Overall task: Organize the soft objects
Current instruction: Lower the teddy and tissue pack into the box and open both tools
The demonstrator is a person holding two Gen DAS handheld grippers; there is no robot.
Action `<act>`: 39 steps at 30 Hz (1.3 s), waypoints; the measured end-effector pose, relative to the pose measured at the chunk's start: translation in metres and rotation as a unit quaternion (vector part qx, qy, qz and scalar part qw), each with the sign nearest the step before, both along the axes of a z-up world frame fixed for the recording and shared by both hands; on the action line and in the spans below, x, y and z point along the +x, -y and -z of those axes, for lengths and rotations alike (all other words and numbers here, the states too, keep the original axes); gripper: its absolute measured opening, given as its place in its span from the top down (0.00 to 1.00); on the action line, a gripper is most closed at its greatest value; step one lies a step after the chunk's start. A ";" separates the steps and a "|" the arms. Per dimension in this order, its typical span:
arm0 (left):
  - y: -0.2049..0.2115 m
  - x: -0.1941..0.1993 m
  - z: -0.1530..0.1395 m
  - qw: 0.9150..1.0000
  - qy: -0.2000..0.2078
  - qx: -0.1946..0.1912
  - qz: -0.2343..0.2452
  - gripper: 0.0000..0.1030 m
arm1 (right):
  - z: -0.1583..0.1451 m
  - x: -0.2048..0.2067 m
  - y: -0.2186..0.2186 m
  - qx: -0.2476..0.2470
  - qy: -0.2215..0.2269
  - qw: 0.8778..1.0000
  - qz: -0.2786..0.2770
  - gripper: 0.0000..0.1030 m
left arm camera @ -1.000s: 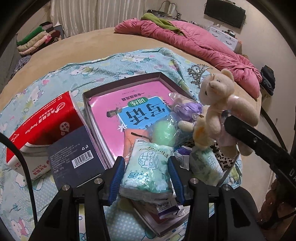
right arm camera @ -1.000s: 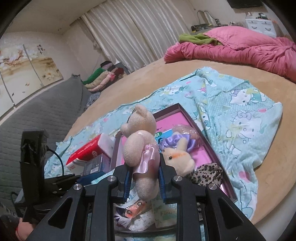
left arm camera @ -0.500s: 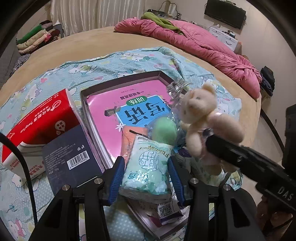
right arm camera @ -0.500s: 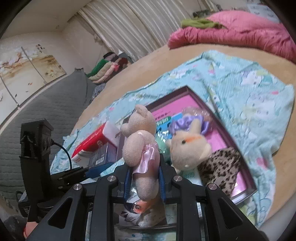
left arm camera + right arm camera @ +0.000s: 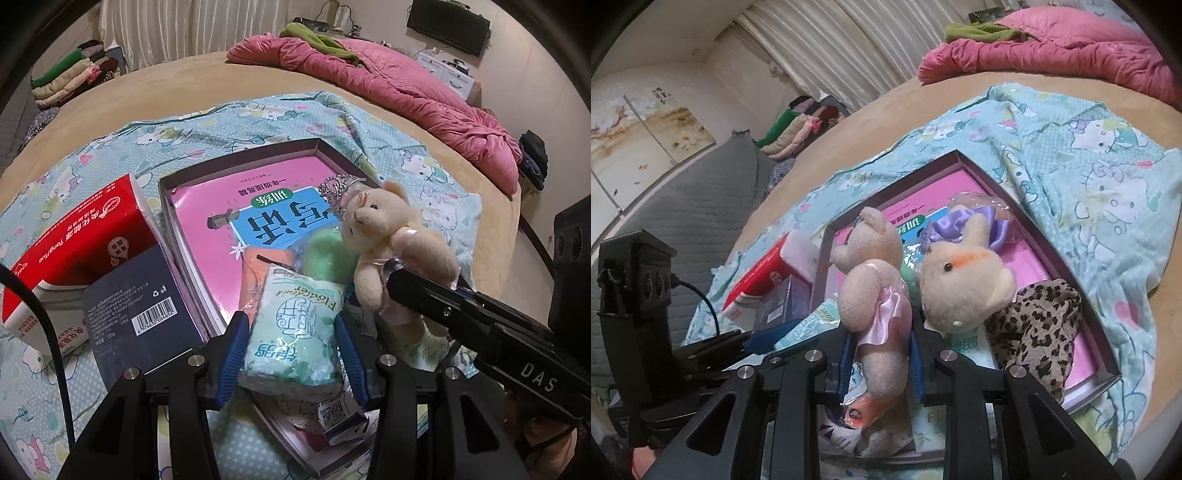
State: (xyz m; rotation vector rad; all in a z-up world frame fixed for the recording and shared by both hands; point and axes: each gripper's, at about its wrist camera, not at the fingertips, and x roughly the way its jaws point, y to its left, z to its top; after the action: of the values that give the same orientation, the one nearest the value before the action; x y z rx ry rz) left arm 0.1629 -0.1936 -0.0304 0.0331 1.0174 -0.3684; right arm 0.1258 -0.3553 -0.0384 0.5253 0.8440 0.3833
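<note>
Over the purple tray (image 5: pixel 1034 225), right gripper (image 5: pixel 880 360) clamps a cream plush bear (image 5: pixel 871 291), left gripper (image 5: pixel 291 334) pinches a mint tissue pack (image 5: pixel 295 328); placing both comes next, I reckon.

The teddy bear (image 5: pixel 871 291) is showing matt plush with a satin skirt; the tissue pack (image 5: pixel 295 332) is showing glossy plastic film; the book (image 5: pixel 258 206) is showing a glossy paper cover.

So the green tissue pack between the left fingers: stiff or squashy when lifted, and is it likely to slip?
The tissue pack looks squashy: its wrapper is puffed and wrinkled between the left gripper fingers. Probably light for its size, being soft tissue. The glossy film may be somewhat slippery, though the blue pads flank both its sides.
</note>
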 end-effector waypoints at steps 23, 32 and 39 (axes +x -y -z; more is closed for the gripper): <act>-0.001 -0.003 0.000 1.000 0.000 -0.002 0.001 0.53 | -0.018 -0.008 0.002 -0.076 0.042 0.996 0.026 0.64; -0.001 -0.004 -0.003 1.000 0.001 -0.015 0.003 0.53 | -0.024 -0.012 0.007 -0.083 0.057 0.994 0.045 0.62; -0.001 -0.003 -0.005 1.000 0.000 -0.019 0.006 0.53 | -0.025 -0.012 0.010 -0.088 0.058 0.993 0.055 0.53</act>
State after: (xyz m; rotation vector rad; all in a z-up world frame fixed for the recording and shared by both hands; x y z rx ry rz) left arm 0.1595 -0.1929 -0.0257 0.0054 1.0099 -0.3978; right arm 0.1135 -0.3656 -0.0131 0.3808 0.7245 0.2330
